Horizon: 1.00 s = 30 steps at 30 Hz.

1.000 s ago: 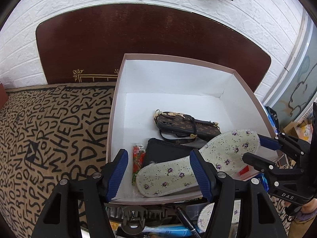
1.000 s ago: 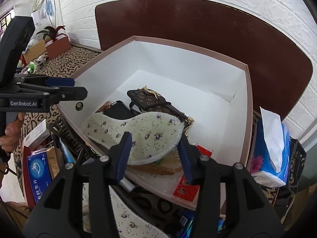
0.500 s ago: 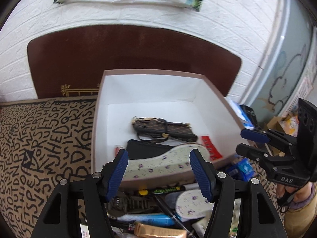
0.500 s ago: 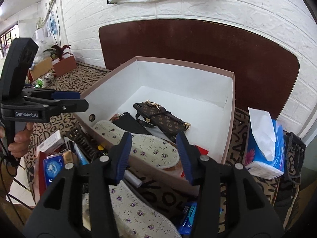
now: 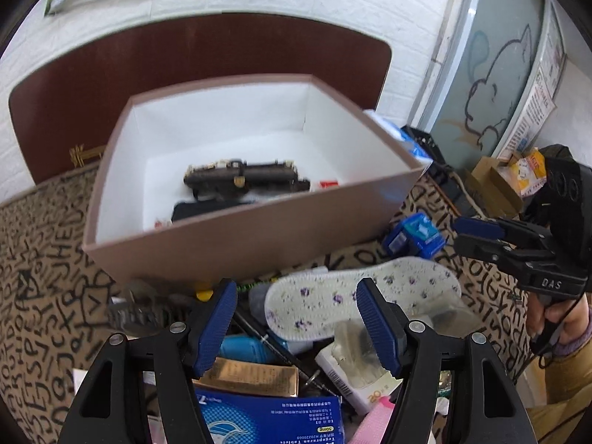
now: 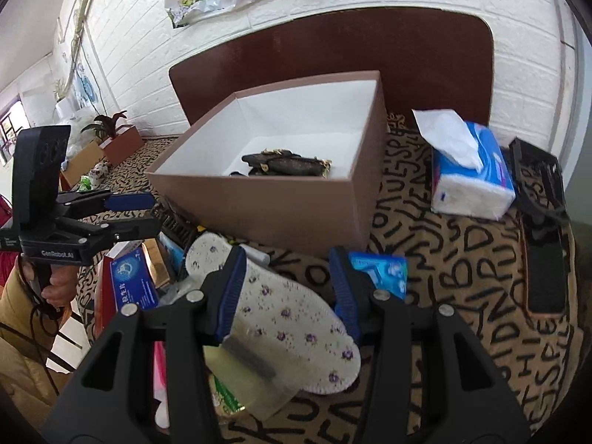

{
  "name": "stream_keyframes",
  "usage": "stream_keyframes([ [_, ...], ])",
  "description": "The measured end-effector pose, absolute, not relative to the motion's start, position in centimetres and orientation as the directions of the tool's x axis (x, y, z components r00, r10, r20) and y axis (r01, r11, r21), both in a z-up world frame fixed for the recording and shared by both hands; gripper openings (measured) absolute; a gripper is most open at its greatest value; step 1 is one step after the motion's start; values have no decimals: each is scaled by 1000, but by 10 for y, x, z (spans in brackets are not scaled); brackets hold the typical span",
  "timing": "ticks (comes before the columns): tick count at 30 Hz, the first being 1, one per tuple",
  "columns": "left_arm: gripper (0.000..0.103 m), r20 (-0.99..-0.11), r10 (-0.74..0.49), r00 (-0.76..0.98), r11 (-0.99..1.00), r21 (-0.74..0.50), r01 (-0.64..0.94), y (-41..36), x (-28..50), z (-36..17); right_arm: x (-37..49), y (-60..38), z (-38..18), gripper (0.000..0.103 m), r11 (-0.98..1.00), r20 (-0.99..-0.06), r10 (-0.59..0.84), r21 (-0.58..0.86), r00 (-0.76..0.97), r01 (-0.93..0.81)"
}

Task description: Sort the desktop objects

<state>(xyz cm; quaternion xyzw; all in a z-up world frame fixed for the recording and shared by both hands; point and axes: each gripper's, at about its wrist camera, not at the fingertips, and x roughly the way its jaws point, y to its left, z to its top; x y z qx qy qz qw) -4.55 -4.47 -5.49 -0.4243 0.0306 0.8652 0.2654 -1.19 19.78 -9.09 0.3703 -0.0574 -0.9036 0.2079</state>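
1. Centre of both frames: one open brown cardboard box with white lining [image 5: 259, 229] sits on the letter-print cloth of the tabletop [image 6: 462, 296].
2. Done so far, judging by contents: box holds one dark brown monogram case with gold hardware [image 5: 244, 179], one flat black item [image 5: 207, 209], and a red scrap [image 5: 328, 184]. Anything else inside is hidden by the near wall.
3. Left to sort: clutter pile at the lower frame, in front of the box. One white floral fabric insole [image 5: 362, 296] lies on top of it, outside the box.
4. Also loose: one blue-and-white tissue pack [image 6: 470, 170] at right, one small blue packet [image 6: 381, 270], one blue printed box [image 6: 133, 288], one black hair claw [image 5: 144, 307]. Rest of the pile too jumbled to count.
5. Left hand-held gripper [image 5: 296, 323]: jaws opening, nothing gripped; insole sits beyond them.
6. Right hand-held gripper [image 6: 286, 288]: jaws parted above the insole, pads not pressing on it.
7. Estimate: early-to-mid; most items are outside the box.
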Motion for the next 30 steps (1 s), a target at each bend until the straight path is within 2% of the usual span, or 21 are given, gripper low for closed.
stream_keyframes([
  [7,68,-778,403,-483,-873,-168,-457,-39,-46,-68,-5,226,-123,49,-930,-703,-367,300,-609,213],
  [12,68,-797,390,-462,-877,-168,-450,-35,-48,-77,4,230,-142,49,-917,-717,-390,359,-577,173],
  [27,68,-831,374,-413,-877,-172,-448,-31,-55,-93,9,237,-165,49,-854,-693,-488,504,-530,128],
  [29,68,-834,375,-405,-877,-177,-446,-31,-57,-96,11,234,-163,45,-858,-692,-485,495,-535,137],
  [30,68,-835,374,-403,-877,-179,-445,-31,-57,-96,11,233,-162,37,-862,-693,-481,486,-537,146],
])
